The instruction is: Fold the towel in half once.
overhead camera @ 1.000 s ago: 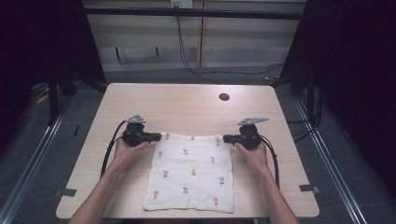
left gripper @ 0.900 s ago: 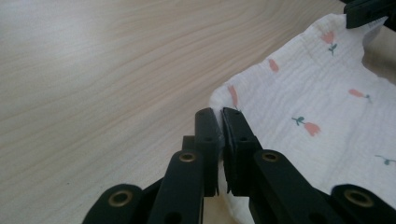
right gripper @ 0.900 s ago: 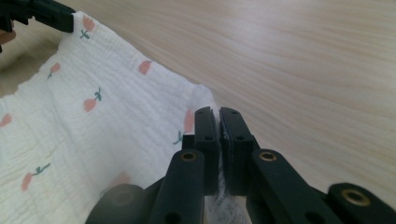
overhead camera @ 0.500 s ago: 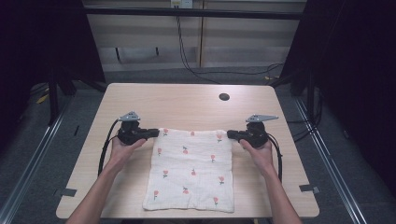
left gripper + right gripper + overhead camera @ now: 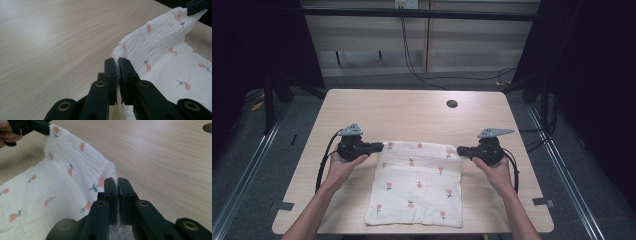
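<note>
— Where is the cloth?

— The white cloth [image 5: 418,185] with small pink flowers lies on the wooden table [image 5: 412,112], its near edge close to the person's side. Its far edge is lifted off the wood and stretched between the two grippers.

— What has the left gripper got?

— The left gripper [image 5: 373,146] is at the cloth's far left corner. In the left gripper view its black jaws are pressed together with a thin fold of the cloth [image 5: 160,55] pinched between them — only fabric fills the slit.

— And the right one?

— The right gripper [image 5: 460,150] has the far right corner. In the right gripper view the jaws are closed the same way on the cloth [image 5: 62,182], which rises from the table towards them.

— Anything else on the table?

— A small dark round hole [image 5: 452,103] towards the far right, well apart from the cloth. The person's hands hold both grippers from the near side, and a cable [image 5: 323,165] loops from the left one.
</note>
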Motion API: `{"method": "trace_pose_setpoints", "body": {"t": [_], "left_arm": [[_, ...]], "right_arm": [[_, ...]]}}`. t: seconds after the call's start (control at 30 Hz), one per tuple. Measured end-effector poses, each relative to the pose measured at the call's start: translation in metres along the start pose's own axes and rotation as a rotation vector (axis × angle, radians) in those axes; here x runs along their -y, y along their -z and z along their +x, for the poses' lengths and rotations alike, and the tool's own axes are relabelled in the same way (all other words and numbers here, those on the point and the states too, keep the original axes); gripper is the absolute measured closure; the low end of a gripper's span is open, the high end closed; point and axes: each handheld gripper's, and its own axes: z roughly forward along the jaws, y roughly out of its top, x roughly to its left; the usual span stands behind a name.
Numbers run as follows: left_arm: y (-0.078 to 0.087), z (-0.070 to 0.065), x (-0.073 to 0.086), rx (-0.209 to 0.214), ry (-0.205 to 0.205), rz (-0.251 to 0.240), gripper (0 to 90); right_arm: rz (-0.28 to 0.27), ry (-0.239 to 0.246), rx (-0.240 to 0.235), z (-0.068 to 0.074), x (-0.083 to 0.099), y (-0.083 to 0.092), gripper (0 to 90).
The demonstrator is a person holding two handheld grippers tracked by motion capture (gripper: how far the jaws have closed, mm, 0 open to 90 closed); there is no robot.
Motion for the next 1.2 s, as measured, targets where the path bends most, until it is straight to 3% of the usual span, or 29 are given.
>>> {"method": "trace_pose_setpoints", "body": {"t": [0.13, 0.2, 0.3, 0.5, 1.03, 1.2], "left_arm": [[0.009, -0.006, 0.004, 0.003, -0.011, -0.001, 85.7], [0.014, -0.008, 0.007, 0.018, 0.007, -0.017, 85.7], [0.023, -0.019, 0.009, 0.024, -0.034, -0.014, 85.7], [0.033, -0.029, 0.013, 0.037, -0.071, -0.003, 85.7], [0.053, -0.046, 0.019, 0.063, -0.090, 0.018, 85.6], [0.057, -0.050, 0.023, 0.074, -0.076, 0.010, 85.5]], "right_arm": [[0.016, 0.014, 0.003, 0.007, 0.004, 0.006, 86.5], [-0.002, 0.006, -0.007, 0.007, 0.006, 0.011, 86.5], [-0.010, 0.006, -0.019, 0.013, 0.006, 0.018, 86.5], [-0.017, 0.033, -0.031, 0.029, 0.003, 0.026, 86.5], [-0.025, 0.037, -0.056, 0.047, 0.017, 0.040, 86.5], [-0.019, 0.040, -0.071, 0.053, 0.023, 0.041, 86.6]]}}
